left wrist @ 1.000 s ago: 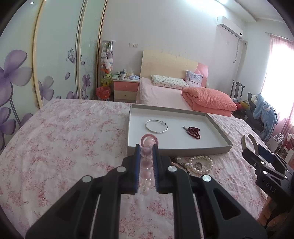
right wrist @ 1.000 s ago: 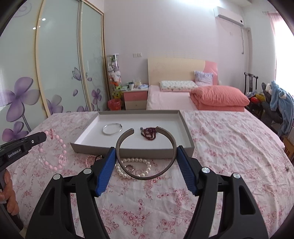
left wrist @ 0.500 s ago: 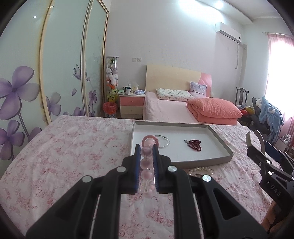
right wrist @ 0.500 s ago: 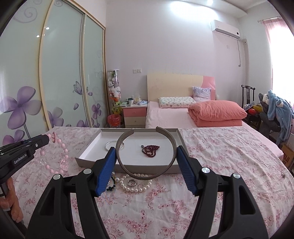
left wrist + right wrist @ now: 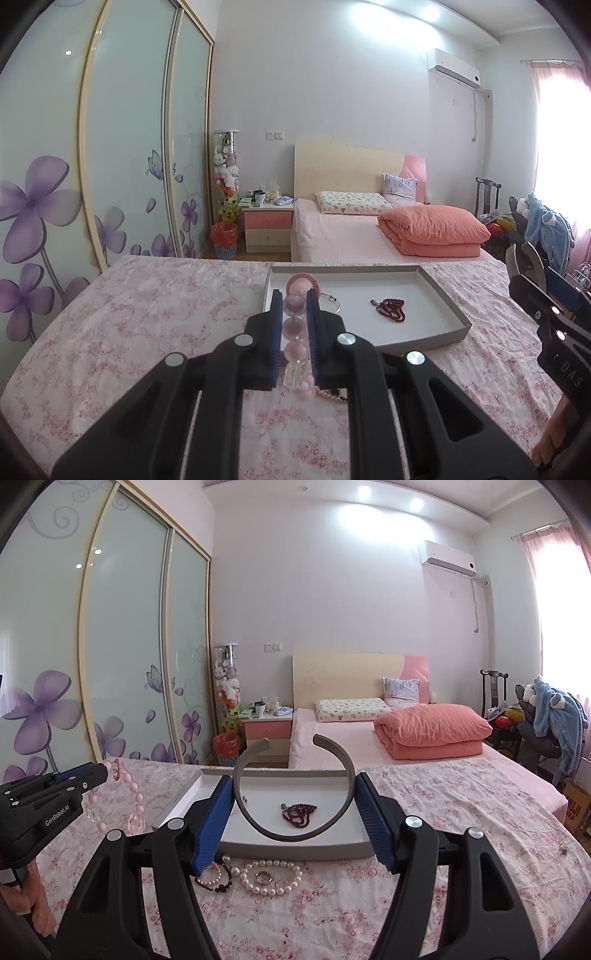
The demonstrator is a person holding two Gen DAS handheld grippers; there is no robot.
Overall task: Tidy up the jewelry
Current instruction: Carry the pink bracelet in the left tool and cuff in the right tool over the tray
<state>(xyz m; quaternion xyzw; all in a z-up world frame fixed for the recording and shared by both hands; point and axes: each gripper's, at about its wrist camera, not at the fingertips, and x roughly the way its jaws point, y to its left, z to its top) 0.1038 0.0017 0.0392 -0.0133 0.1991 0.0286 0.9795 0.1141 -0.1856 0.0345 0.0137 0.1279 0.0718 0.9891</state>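
Jaws above floral bedspread [image 5: 443, 801], pink bedroom beyond.

tray [image 5: 295, 851] on bedspread [image 5: 443, 812] | bead string [image 5: 298, 814] in tray | pearls [image 5: 271, 878] before tray

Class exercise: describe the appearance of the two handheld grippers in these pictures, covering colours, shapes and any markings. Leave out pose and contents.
Both are matte black plastic with angular, cut-out finger arms, round silver bolt heads and blue ribbed pads. The left gripper carries white lettering "GenRobot.AI" on its side, seen from the right wrist view. The right gripper shows white letters "DAS" on its body in the left wrist view. No cables or sleeves are visible.
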